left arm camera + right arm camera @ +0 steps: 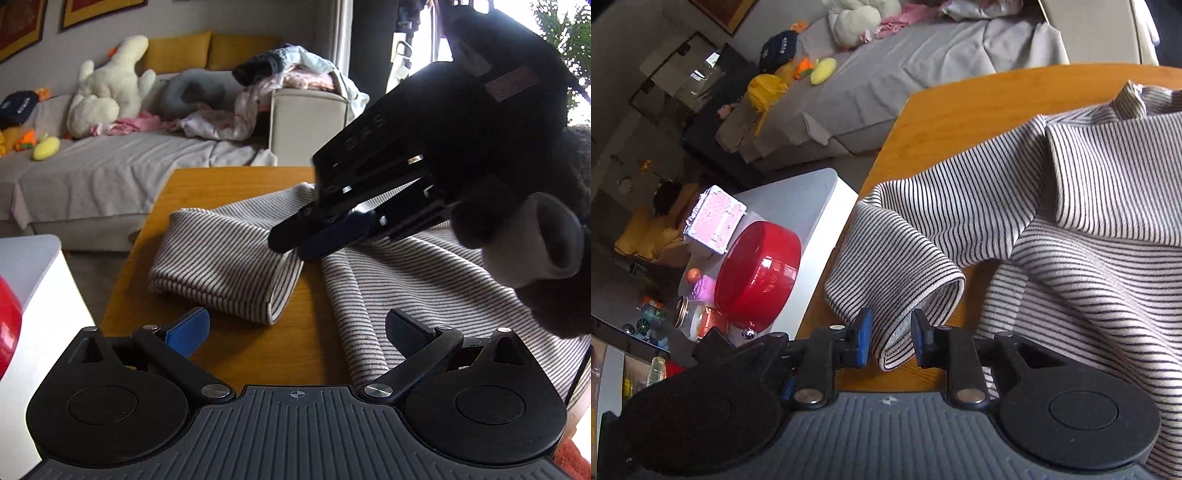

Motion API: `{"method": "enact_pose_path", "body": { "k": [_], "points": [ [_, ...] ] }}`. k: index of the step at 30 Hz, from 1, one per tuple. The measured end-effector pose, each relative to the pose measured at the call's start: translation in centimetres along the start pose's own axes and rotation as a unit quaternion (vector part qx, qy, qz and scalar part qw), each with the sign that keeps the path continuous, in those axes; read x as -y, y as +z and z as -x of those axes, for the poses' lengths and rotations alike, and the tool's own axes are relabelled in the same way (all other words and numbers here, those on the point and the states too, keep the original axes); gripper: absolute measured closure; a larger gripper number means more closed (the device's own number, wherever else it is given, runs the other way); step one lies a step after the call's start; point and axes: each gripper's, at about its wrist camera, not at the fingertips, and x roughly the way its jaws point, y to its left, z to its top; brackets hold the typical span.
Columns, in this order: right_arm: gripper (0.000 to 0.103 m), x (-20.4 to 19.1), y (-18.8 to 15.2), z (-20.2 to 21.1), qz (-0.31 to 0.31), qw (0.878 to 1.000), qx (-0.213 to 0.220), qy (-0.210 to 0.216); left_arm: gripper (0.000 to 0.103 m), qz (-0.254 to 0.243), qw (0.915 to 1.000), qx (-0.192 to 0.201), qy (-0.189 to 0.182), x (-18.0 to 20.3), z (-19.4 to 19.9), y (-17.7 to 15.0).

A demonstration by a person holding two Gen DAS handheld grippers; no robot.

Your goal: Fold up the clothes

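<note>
A black-and-white striped garment [424,273] lies spread on a wooden table [229,192], its sleeve [221,266] folded over to the left. My left gripper [295,332] is open and empty, low over the table just in front of the sleeve cuff. My right gripper [295,245] reaches in from the upper right with its tips at the sleeve. In the right wrist view the sleeve cuff [916,295] sits between the fingers of my right gripper [890,343], which stand partly apart around its hem. The garment's body [1089,240] lies to the right.
A white side table [801,206] at the left carries a red bowl [757,273] and a pink box [714,219]. A grey sofa [110,170] behind holds plush toys [110,88] and a pile of clothes [295,70].
</note>
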Motion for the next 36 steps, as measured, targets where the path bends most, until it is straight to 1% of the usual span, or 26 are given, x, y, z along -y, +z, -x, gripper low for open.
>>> {"method": "enact_pose_path", "body": {
  "k": [2,4,5,6,7,10,11,14,16,18,20,23,26,29,32,34,35,36],
  "points": [
    [0.076,0.2,0.1,-0.7,-0.003,1.000,0.000,-0.001,0.000,-0.001,1.0000,-0.003,0.003,0.0,0.1,-0.1],
    [0.077,-0.1,0.1,-1.0,0.018,1.000,0.011,-0.008,0.000,0.000,1.0000,-0.004,0.006,-0.1,0.1,0.0],
    [0.086,-0.3,0.2,-1.0,0.033,0.999,0.021,-0.011,0.000,0.000,1.0000,-0.004,0.006,-0.1,0.1,0.0],
    [0.099,-0.6,0.4,-0.7,0.052,0.998,0.035,-0.015,0.000,0.002,1.0000,-0.004,0.005,-0.1,0.1,0.1],
    [0.099,-0.9,0.7,0.0,0.076,0.995,0.053,-0.022,0.000,0.003,1.0000,-0.005,0.005,-0.1,0.0,0.2],
    [0.099,-1.6,2.0,2.9,0.135,0.983,0.120,-0.043,0.000,0.008,1.0000,-0.005,0.004,-0.1,-0.1,0.5],
    [0.099,-1.5,2.8,4.4,0.145,0.978,0.144,-0.052,0.000,0.009,0.9999,-0.005,0.003,-0.1,-0.2,0.6],
    [0.099,0.0,5.1,9.1,0.142,0.964,0.207,-0.084,0.000,0.006,1.0000,-0.006,0.000,0.3,-0.4,0.8],
    [0.099,1.4,6.2,12.0,0.141,0.952,0.247,-0.114,0.000,0.001,1.0000,-0.006,-0.005,0.7,-0.6,1.0],
    [0.099,3.1,6.9,14.4,0.138,0.939,0.277,-0.146,0.000,-0.004,0.9999,-0.005,-0.010,1.2,-0.8,1.3],
    [0.099,5.0,7.3,16.7,0.128,0.930,0.299,-0.169,0.000,-0.010,0.9998,-0.005,-0.016,1.7,-1.0,1.5],
    [0.099,7.8,7.5,19.1,0.103,0.922,0.321,-0.189,0.000,-0.020,0.9995,-0.004,-0.023,2.4,-1.3,2.0],
    [0.099,10.3,7.1,20.2,0.090,0.917,0.327,-0.211,0.000,-0.031,0.9992,0.001,-0.026,3.2,-1.9,2.9],
    [0.099,13.4,6.6,19.9,0.060,0.922,0.307,-0.228,0.000,-0.039,0.9988,0.005,-0.030,3.9,-2.4,3.9],
    [0.099,17.0,5.9,18.2,0.024,0.932,0.266,-0.246,0.000,-0.050,0.9982,0.005,-0.034,4.6,-3.3,4.8],
    [0.098,19.7,5.0,16.2,0.001,0.938,0.217,-0.270,0.000,-0.060,0.9976,0.004,-0.034,5.3,-4.1,5.4],
    [0.095,20.9,4.5,15.6,-0.015,0.939,0.204,-0.276,0.000,-0.066,0.9972,0.003,-0.035,5.7,-4.5,5.7],
    [0.088,22.1,3.9,15.0,-0.031,0.940,0.193,-0.281,0.000,-0.070,0.9969,0.002,-0.036,6.1,-4.8,5.9]
  ]
}}
